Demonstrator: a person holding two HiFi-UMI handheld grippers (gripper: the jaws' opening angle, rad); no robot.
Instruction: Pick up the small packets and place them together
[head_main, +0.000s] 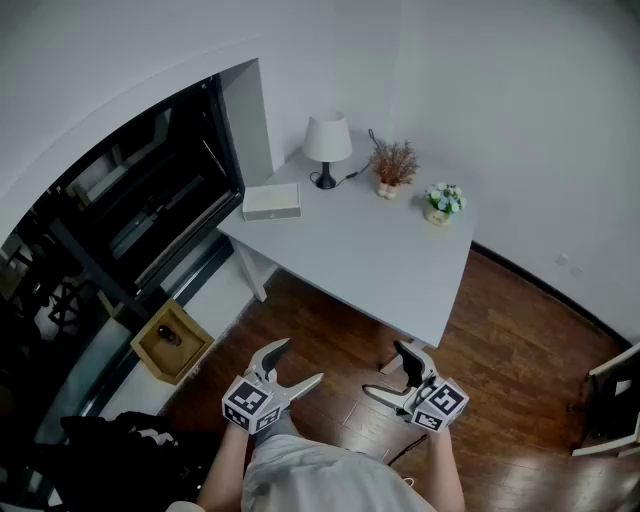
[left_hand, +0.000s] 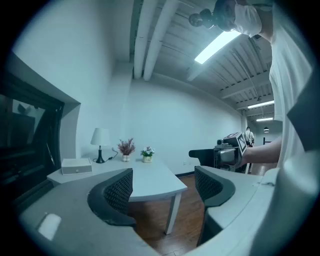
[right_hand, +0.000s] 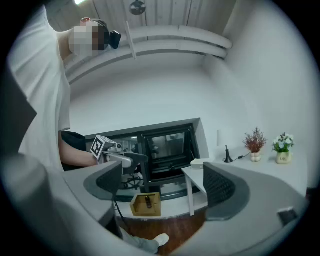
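No small packets show in any view. In the head view both grippers hang over the wooden floor, short of the white table (head_main: 370, 255). My left gripper (head_main: 298, 365) is open with nothing between its jaws, and my right gripper (head_main: 385, 370) is open and empty too. The left gripper view looks past its spread jaws (left_hand: 165, 187) at the table (left_hand: 150, 180), with the right gripper (left_hand: 225, 152) off to the side. The right gripper view looks between its jaws (right_hand: 165, 185) toward a dark window, with the left gripper (right_hand: 117, 155) in sight.
On the table's far side stand a white lamp (head_main: 326, 145), a flat white box (head_main: 271, 202), a dried plant (head_main: 392, 165) and a small flower pot (head_main: 443, 203). A wooden box (head_main: 172, 340) sits on the floor at the left by the dark window (head_main: 130, 220).
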